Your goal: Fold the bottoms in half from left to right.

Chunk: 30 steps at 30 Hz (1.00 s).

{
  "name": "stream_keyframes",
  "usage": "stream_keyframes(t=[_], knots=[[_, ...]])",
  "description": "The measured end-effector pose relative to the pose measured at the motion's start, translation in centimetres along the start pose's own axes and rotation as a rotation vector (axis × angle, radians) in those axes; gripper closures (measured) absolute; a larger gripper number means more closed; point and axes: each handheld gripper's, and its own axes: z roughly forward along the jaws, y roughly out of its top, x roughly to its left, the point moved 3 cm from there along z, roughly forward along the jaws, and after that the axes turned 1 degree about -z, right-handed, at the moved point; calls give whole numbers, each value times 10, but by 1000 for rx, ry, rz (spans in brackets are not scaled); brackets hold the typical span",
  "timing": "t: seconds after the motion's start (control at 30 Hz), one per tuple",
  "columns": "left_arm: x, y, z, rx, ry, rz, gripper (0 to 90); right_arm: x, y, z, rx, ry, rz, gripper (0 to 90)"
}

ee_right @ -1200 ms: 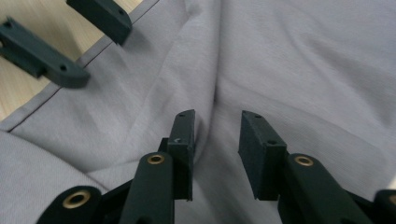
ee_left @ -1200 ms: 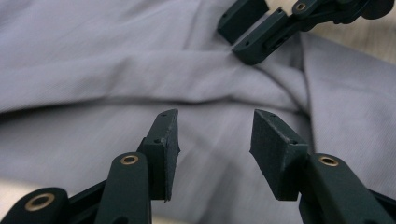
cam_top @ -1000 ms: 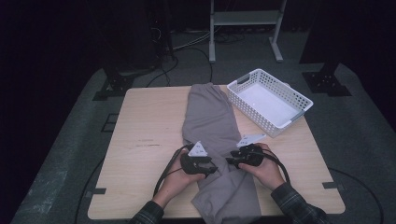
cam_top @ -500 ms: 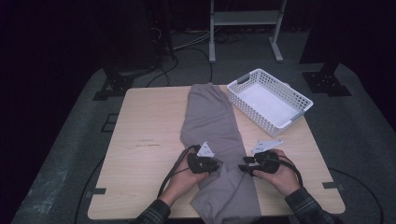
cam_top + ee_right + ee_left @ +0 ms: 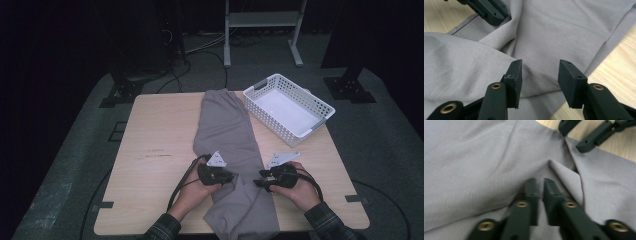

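Grey trousers (image 5: 225,130) lie lengthwise down the middle of the wooden table (image 5: 160,130), their near end hanging over the front edge. My left gripper (image 5: 231,177) sits at the cloth's left side, pointing right. In the left gripper view its jaws (image 5: 541,182) stand almost together on a raised fold of the trousers (image 5: 474,157); they have just eased apart slightly, with cloth between them. My right gripper (image 5: 256,182) faces it from the right edge. Its jaws (image 5: 540,67) are open and have just been widening, over the trousers (image 5: 574,25) with nothing pinched.
A white perforated basket (image 5: 277,125) stands empty at the table's back right corner. Bare wood lies left of the trousers. Black cables trail from both grippers toward the front edge. A metal stand (image 5: 262,20) stands on the floor behind the table.
My right gripper has moved from over the cloth out to its right edge. My left gripper has stayed at the left side of the cloth.
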Motion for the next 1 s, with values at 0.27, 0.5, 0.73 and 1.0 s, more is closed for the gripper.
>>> stream_keyframes(t=[0.27,0.5,0.73,1.0], knots=[[1,2,15,1,8,12,660,-1,-2,3,12,7,1,537],[-1,1,11,12,-12,-21,894,1,-2,5,20,3,-17,540],[-2,1,-9,2,-45,-52,896,3,-2,7,30,7,-39,540],[0,-16,-35,48,-43,-53,897,1,-5,9,47,4,-48,549]])
